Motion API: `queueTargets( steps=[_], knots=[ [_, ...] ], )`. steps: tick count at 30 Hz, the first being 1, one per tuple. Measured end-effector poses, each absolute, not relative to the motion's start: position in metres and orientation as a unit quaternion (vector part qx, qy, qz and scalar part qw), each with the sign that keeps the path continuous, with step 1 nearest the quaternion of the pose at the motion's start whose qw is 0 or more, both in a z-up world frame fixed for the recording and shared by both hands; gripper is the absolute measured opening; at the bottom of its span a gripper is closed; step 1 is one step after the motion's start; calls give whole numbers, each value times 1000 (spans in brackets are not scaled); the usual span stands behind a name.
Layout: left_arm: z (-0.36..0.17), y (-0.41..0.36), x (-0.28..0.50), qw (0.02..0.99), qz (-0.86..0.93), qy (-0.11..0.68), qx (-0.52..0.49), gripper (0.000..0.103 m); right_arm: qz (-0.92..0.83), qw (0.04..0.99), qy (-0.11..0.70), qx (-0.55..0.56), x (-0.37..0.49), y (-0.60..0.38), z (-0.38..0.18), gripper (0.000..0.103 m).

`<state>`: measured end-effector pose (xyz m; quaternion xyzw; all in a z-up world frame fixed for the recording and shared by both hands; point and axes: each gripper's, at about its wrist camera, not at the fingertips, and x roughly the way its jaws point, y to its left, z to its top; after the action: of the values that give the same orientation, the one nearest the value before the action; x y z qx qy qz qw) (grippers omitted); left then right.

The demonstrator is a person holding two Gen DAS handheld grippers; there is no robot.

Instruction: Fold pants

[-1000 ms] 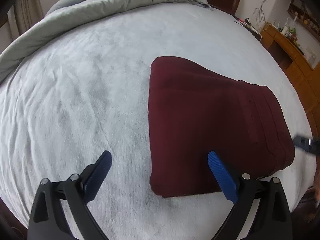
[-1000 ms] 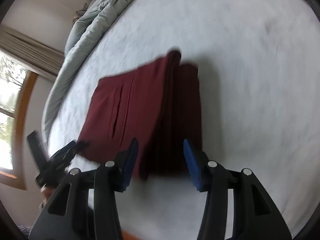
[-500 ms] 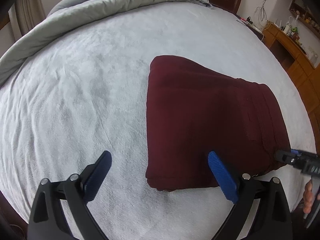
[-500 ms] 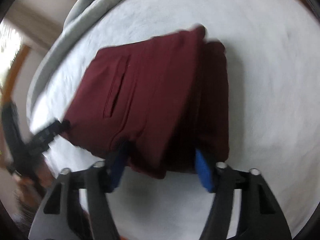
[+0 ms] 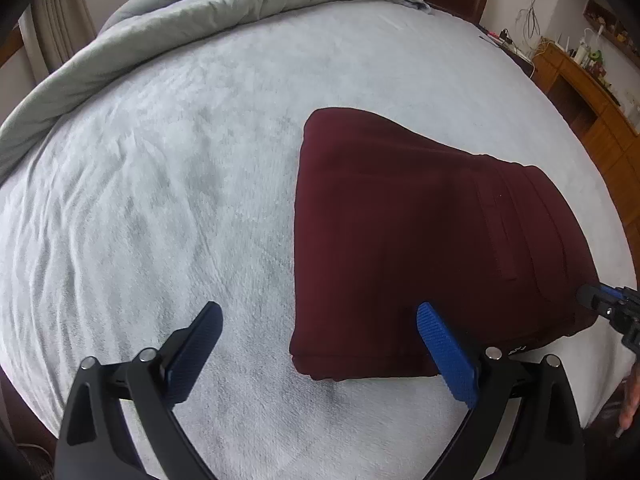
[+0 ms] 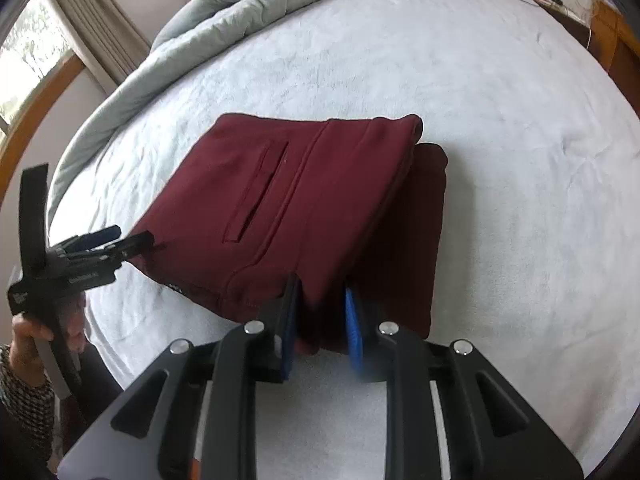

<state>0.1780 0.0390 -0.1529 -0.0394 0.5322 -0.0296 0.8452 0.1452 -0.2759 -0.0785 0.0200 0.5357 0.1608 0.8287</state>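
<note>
pants [image 5: 424, 236] | dark maroon, soft knit, slit pocket and waistband seams on the top face | folded into a thick, roughly rectangular stack of several layers | lying on the bed, top layers lifted at the near waistband edge, lower layer showing beside them

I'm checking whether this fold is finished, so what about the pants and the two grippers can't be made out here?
- Left wrist view: the right gripper is cut off by the frame edge, so its grip on the maroon pants is unseen.
- Right wrist view: the pants edge between the right gripper pads is hidden by them.
- Both views: inner fold layers are covered by the top layer.
- Left gripper is open over the bed; contact unclear.
</note>
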Motion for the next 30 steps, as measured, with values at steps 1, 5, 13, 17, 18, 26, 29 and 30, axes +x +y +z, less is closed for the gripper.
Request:
queueTargets(
  steps=[1, 5, 13, 17, 18, 26, 29, 30],
  knots=[
    [-152, 39, 178, 846, -29, 532, -39, 98, 163, 829, 534, 25, 146, -278, -77, 20],
    [-148, 35, 178, 847, -34, 529, -44, 98, 169, 831, 528, 43, 144, -289, -70, 19],
    [-154, 22, 179, 848, -48, 527, -37, 99, 164, 822, 536, 100, 147, -326, -75, 19],
    [-169, 26, 183, 837, -50, 542, -57, 100, 170, 803, 558, 124, 150, -331, -97, 22],
    [-168, 29, 183, 835, -56, 543, -68, 99, 177, 805, 554, 121, 149, -330, -95, 25],
    [-182, 65, 194, 775, -154, 585, -184, 99, 194, 797, 545, 172, 152, -345, -82, 54],
    [-198, 71, 201, 748, -166, 604, -219, 99, 212, 772, 556, 223, 157, -349, -93, 53],
    [-201, 71, 202, 743, -169, 607, -227, 99, 205, 772, 558, 225, 158, -347, -97, 51]
  ],
)
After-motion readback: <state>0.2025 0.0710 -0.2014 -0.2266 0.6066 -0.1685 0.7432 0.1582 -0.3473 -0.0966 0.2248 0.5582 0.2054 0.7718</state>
